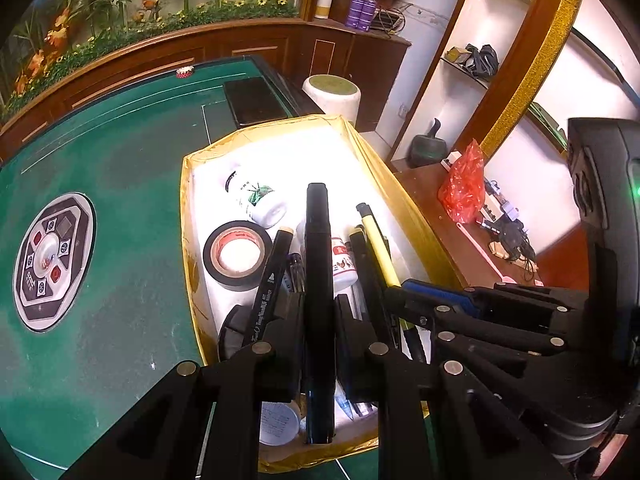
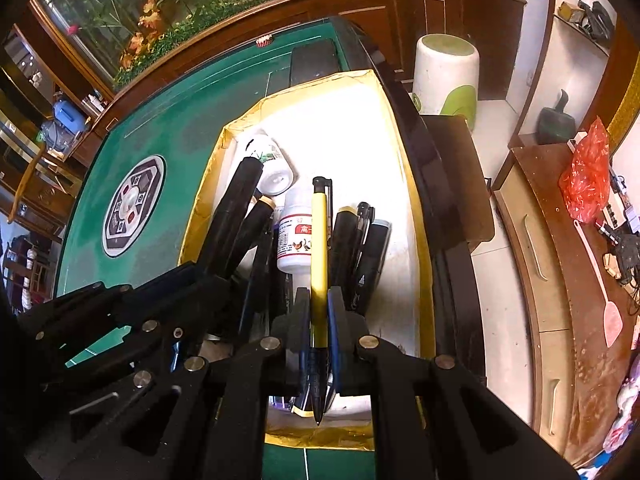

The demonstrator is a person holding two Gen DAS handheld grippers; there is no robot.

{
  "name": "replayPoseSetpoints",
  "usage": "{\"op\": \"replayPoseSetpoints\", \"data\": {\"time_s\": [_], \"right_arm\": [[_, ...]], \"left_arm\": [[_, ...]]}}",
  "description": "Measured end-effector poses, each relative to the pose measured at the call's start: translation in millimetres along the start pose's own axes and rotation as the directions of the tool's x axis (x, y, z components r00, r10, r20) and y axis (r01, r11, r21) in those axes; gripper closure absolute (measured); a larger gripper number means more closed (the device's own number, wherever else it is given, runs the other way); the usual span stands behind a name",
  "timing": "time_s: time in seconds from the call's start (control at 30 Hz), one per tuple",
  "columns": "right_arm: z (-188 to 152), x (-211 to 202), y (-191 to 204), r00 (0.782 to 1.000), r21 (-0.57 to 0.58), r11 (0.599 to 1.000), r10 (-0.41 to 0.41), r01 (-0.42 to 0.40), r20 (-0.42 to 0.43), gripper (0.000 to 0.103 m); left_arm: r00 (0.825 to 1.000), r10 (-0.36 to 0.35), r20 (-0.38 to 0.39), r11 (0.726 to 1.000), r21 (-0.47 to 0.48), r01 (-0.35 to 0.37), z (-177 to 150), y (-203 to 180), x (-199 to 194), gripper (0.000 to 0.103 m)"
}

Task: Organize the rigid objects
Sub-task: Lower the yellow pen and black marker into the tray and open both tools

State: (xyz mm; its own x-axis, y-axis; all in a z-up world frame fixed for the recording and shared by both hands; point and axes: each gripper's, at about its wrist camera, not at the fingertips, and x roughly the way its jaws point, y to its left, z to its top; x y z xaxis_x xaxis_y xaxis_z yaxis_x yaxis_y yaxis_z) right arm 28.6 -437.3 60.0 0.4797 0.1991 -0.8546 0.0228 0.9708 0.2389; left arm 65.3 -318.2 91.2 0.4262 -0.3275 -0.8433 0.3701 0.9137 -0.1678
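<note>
Left tool (image 1: pixel 319 316) clamps a thick black marker (image 1: pixel 318 264), jaws nearly closed on its barrel, held over the box (image 1: pixel 188 216). Right tool (image 2: pixel 319 312) pinches a yellow pen (image 2: pixel 319 248) tight, also above the box. Inside the box: a tape roll (image 1: pixel 236 256), two white bottles (image 1: pixel 260 200) (image 2: pixel 295 240), more dark markers and pens. Box sits on the green surface (image 1: pixel 120 168).

Count recorded inside the gold-edged box (image 1: pixel 188 216): 2 white bottles, namely 1 with a green label (image 1: pixel 256 200) and 1 with a red label (image 1: pixel 343 264); 1 roll of black tape (image 1: pixel 236 256); 1 yellow pen (image 2: pixel 319 248); and 1 thick black marker (image 1: pixel 318 264). Several further dark pens and markers were present, but overlap prevented a firm count. 2 grippers were in use: the left gripper (image 1: pixel 319 312) and the right gripper (image 2: pixel 319 312).
</note>
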Motion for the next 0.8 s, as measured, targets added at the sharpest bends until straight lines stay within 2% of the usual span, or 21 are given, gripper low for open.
{"op": "replayPoseSetpoints", "data": {"time_s": [0.8], "right_arm": [[-3.2, 10.2, -2.7, 0.999, -0.015, 0.999, -0.047, 0.046, -0.023, 0.095]], "left_arm": [[1.000, 0.022, -0.014, 0.999, 0.028, -0.021, -6.3, -3.4, 11.4, 0.088]]}}
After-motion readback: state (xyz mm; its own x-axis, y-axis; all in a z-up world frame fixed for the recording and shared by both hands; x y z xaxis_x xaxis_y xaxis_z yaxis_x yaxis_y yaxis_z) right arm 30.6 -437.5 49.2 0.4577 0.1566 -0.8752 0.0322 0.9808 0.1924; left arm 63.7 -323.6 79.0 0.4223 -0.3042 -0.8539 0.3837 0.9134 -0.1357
